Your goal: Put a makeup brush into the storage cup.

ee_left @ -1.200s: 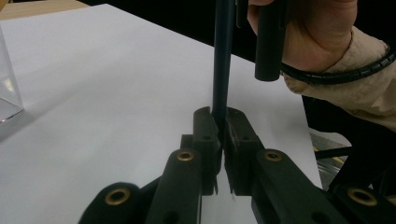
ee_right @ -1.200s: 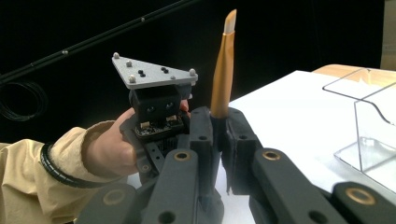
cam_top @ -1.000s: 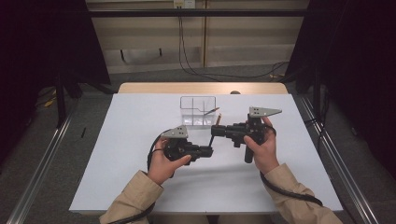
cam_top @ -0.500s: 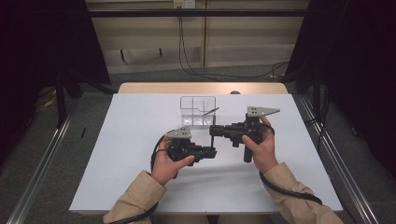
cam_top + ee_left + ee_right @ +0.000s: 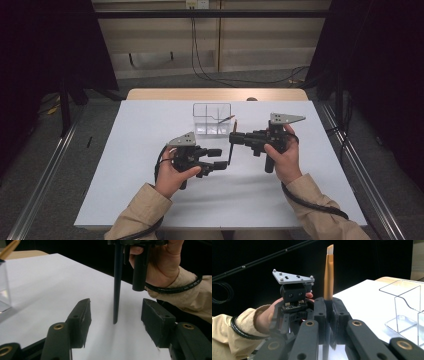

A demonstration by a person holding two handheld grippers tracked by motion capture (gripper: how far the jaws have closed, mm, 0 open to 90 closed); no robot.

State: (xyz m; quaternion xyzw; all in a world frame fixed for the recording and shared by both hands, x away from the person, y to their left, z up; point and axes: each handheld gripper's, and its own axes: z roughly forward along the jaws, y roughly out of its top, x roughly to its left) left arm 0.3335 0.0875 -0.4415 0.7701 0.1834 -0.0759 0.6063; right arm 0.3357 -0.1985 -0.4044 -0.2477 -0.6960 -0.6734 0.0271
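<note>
White sheeting covers the table [image 5: 125, 190], with dark curtains on both sides and a pale wall with hanging cables behind it. From above, the right gripper [image 5: 233, 138] points toward the left gripper and is clamped on a makeup brush [image 5: 231, 149] that stands nearly upright, its dark handle reaching down to the table just in front of the left gripper [image 5: 223, 159]. The right gripper view adds what the high view cannot resolve: the jaws are pressed tight on the brush [image 5: 328, 277] where its copper-coloured ferrule meets the handle, and a pale, slanted bristle tip rises above them. The left gripper's jaws have just been opening; in the left gripper view the two black pads stand apart with the brush handle [image 5: 117, 285] between them, touching neither, its lower end close over the white sheet. That view also shows the person's right hand [image 5: 160, 262] wrapped around the right gripper's grip, a beige sleeve and a coiled black cable behind the brush. Beyond the brush, farther from the person, sits a clear plastic organiser [image 5: 212, 120] with open compartments; the right gripper view shows its transparent walls [image 5: 407, 307] to one side of the brush, and the left gripper view catches one corner [image 5: 5, 290] of it at the edge.
</note>
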